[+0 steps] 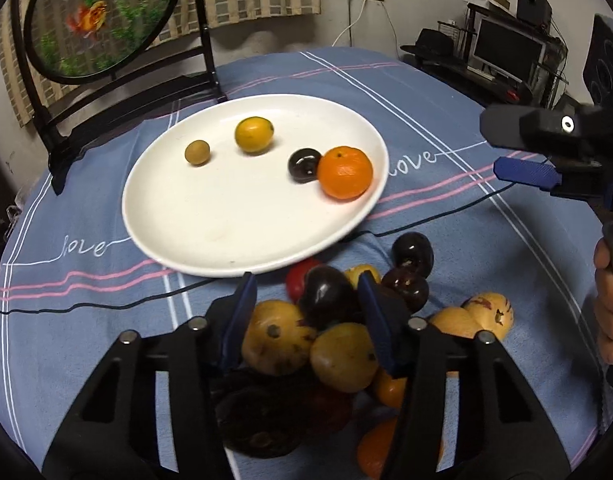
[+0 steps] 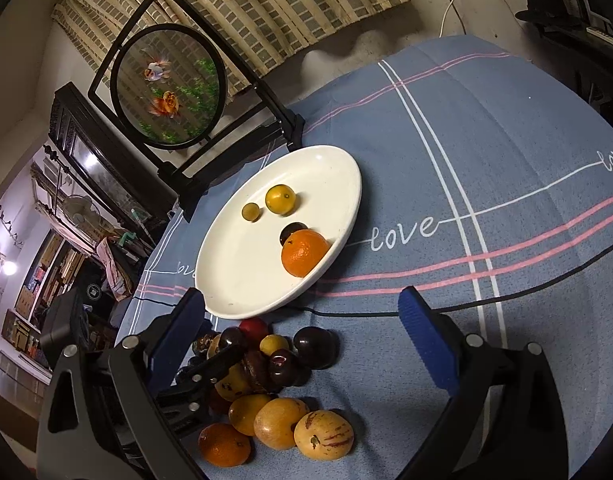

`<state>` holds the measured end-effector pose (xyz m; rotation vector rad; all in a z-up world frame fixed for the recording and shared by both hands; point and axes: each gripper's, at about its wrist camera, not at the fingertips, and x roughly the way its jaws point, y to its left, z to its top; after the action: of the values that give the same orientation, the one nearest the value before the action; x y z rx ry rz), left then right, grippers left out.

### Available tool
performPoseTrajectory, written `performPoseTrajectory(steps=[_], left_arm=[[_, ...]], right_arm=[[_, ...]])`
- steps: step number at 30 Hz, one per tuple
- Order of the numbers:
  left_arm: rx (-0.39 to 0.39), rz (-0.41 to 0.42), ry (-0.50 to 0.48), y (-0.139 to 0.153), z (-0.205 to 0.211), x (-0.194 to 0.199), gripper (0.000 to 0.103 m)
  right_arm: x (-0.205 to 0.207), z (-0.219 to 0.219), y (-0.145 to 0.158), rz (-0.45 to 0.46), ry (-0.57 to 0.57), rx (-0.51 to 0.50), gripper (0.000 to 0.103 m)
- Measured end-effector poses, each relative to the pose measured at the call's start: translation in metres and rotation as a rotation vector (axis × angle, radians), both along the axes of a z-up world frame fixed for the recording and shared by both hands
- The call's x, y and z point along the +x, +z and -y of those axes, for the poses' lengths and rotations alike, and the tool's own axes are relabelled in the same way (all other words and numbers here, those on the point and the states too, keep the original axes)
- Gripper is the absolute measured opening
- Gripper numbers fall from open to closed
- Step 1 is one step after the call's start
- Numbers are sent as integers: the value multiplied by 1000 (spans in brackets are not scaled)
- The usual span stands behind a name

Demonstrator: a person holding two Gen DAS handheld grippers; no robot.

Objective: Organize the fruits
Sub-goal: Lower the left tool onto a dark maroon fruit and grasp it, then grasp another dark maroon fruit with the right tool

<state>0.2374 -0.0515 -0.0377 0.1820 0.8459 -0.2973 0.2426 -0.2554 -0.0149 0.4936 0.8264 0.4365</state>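
A white plate on the blue tablecloth holds an orange, a dark plum, a yellow fruit and a small olive-brown fruit. The plate also shows in the right wrist view. A pile of loose fruit lies on the cloth in front of the plate. My left gripper is open, low over the pile, with a dark plum and yellow fruits between its fingers. My right gripper is open and empty, above the cloth right of the pile.
A round goldfish screen in a black stand stands behind the plate. The right gripper and a hand show at the right edge of the left wrist view. A desk with a monitor is beyond the table.
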Motion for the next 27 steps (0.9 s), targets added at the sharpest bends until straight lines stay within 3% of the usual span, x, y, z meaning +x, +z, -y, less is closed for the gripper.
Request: performPoseTrajectory(steps=[4,10,13,15,20,27], left_arm=[[-47,-35,-11,0,-4,2,46],[-122,-77,-31,-4,-9,9,45],[-169,-110,-56,-5,-12,9,33],[-148,-101,-67,-7,-10,7,29],[-197,-106,-66,-9,-15,8,28],[-132,-17,-64,-8,-9,-6,28]], right_arm=[[0,0,0,5,-8,-4,98],[0,0,1,11,-14,-15,98],[1,0,1,9,-21,-19,98],[1,1,1,12,-26,-24,98],[1,1,1,19,-32,-31,98],[1,-5,-1,8,4,-46,98]])
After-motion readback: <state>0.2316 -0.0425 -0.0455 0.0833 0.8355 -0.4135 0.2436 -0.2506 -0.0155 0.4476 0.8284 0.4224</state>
